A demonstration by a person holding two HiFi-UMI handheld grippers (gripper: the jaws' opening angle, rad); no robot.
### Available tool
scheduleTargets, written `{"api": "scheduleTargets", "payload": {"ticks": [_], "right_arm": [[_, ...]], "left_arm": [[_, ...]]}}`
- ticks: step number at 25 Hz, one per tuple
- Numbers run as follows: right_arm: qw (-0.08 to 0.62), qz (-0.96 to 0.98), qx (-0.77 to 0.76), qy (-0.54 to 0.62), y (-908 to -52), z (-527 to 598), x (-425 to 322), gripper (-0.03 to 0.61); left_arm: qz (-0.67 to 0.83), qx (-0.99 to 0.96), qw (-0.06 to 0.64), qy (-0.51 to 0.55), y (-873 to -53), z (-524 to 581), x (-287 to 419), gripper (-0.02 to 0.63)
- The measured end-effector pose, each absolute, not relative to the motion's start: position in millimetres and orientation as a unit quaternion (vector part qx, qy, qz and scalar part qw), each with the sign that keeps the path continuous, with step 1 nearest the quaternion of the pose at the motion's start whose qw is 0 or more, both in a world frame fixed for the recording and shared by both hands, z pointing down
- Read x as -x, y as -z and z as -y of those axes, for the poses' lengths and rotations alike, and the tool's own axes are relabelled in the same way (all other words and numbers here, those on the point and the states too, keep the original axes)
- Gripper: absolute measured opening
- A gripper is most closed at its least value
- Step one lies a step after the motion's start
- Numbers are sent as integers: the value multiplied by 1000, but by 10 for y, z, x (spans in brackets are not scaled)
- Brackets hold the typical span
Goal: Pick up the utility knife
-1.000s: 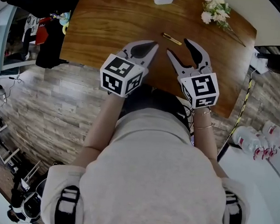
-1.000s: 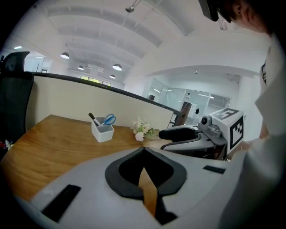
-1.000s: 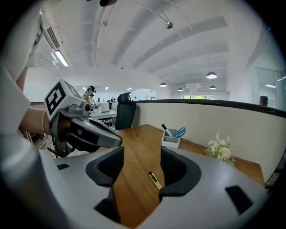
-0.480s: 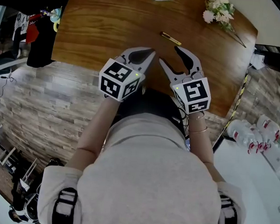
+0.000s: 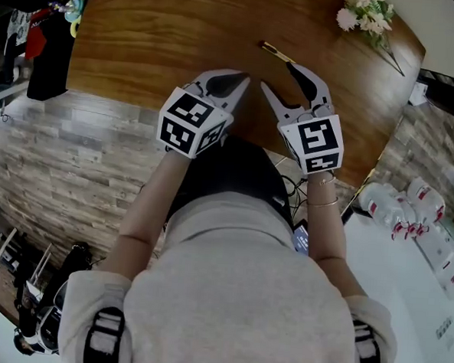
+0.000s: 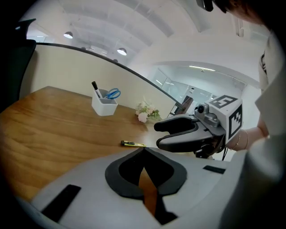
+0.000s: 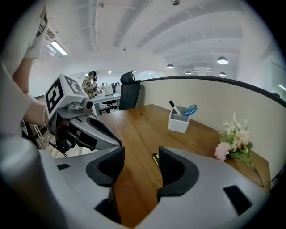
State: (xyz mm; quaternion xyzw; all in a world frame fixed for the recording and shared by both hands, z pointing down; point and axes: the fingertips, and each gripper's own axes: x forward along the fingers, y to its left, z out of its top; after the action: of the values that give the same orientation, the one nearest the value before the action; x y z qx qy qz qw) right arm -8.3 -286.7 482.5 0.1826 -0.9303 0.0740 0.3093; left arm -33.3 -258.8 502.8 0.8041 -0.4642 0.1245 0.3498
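The utility knife (image 5: 275, 52) is slim, yellow and black, and lies flat on the wooden table (image 5: 159, 35). My right gripper (image 5: 279, 76) is open just short of the knife, its far fingertip close to the knife's near end. In the right gripper view the knife (image 7: 155, 159) shows in the gap between the open jaws of my right gripper (image 7: 140, 156). My left gripper (image 5: 242, 80) hovers shut and holds nothing, to the left over the table's near edge. The left gripper view shows the knife (image 6: 132, 144) ahead, with the right gripper (image 6: 157, 135) beside it.
A white pen holder (image 6: 103, 106) with scissors and a pen stands farther back on the table. A small bunch of flowers (image 5: 368, 13) lies at the far right. The table's near edge runs under my grippers, with wood-pattern floor (image 5: 59, 167) below. Bottles (image 5: 397, 214) stand off to the right.
Both grippers have moved forward over the table, and the right gripper's tips are now nearer the knife. The jaws stand as before.
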Motion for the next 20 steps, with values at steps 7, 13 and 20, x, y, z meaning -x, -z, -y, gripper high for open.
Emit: {"api": "scheduleTargets", "payload": {"ticks": [7,13,20], "right_arm": [[334,928,-155,-58,-5042,3069,191,215],[362,920,-141,-53,-5245,3248,269,160],[395,908,-126,-63,-5546,3371,327,130]], "left_arm": [[489,-790,350,-116,-5139,2723,524,15],[503,-782,351,-112,-5215,2847,648,15],[501,-780,359,-113,-5303,2930,691,15]]}}
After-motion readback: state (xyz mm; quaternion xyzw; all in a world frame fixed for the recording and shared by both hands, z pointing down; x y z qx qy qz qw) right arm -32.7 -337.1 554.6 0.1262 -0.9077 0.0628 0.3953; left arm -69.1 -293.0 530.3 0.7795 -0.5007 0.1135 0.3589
